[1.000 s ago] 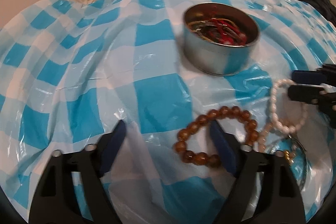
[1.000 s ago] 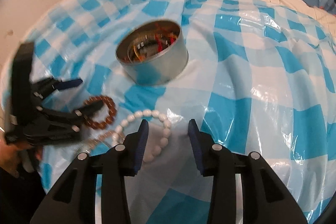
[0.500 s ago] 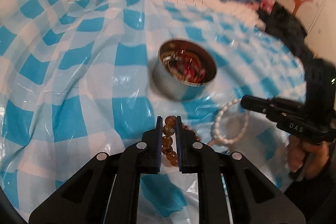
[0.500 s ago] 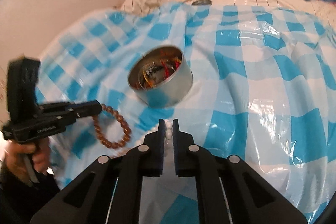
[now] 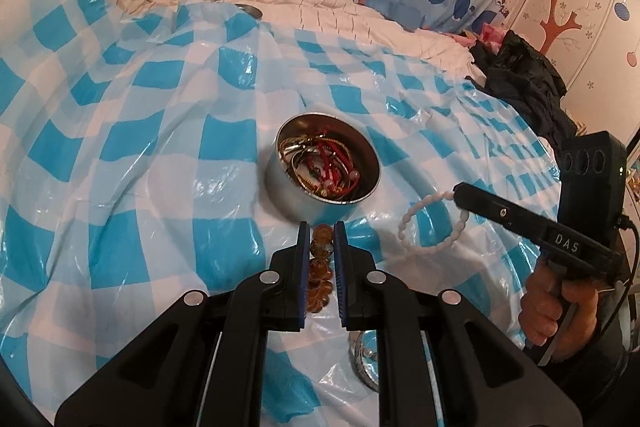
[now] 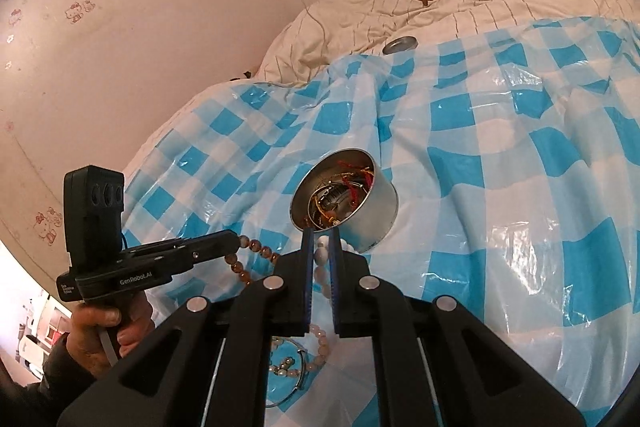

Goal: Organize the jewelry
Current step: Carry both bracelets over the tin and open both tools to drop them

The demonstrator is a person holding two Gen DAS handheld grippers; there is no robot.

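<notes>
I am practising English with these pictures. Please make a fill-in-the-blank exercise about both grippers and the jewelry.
1. The left gripper is shut on the ___ bead bracelet.
2. The right gripper is shut on the ___ bead bracelet.
3. The round metal tin already holds jewelry with ___ cords.

Missing words: amber; white; red

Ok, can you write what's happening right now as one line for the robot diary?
left gripper: shut on amber bead bracelet | right gripper: shut on white bead bracelet | both lifted near metal tin | not yet dropped in

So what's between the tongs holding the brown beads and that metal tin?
Only bare checkered sheet separates the left tongs, shut on the amber bracelet, from the tin, in the left wrist view.
</notes>
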